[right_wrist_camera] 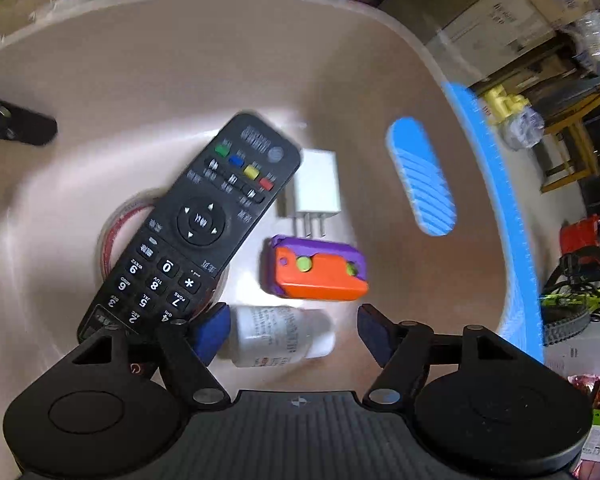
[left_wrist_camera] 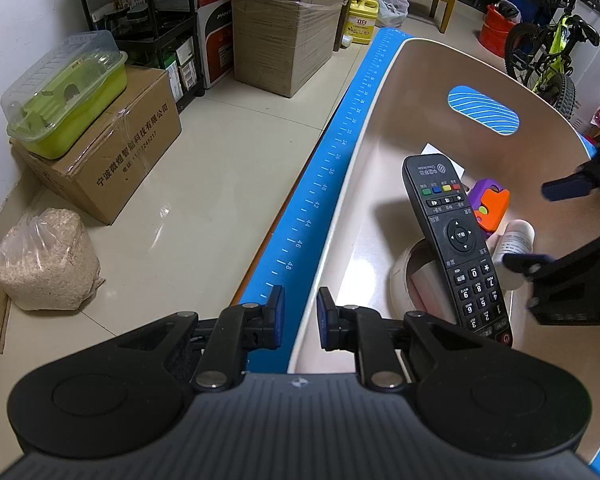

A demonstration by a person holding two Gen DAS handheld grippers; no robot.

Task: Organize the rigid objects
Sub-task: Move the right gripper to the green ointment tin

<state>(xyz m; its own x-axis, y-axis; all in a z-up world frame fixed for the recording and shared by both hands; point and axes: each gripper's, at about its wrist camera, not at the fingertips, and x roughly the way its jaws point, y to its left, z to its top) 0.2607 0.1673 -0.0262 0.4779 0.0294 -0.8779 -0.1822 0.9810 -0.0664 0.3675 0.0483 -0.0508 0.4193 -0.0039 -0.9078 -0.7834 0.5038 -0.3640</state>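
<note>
Remote [right_wrist_camera: 198, 224] black plastic, keypad digits and "China Mobile" logo legible, propped on tape roll [right_wrist_camera: 112, 232] inside beige tub [left_wrist_camera: 380, 120]. Blue mat [left_wrist_camera: 324, 184] printed with ruler numbers 34–48. Left gripper [left_wrist_camera: 300, 316] nearly closed, straddling tub rim; grip unclear. Right gripper [right_wrist_camera: 292, 332] spread wide, empty, white bottle [right_wrist_camera: 280, 336] lying between fingers, untouched. Orange-purple toy [right_wrist_camera: 316, 270], white charger [right_wrist_camera: 316, 188] alongside.

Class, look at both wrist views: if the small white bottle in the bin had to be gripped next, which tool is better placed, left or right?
Probably the right tool: it is open, with the white bottle lying between its fingers inside the bin. The left tool is narrowly closed at the bin's rim.
</note>
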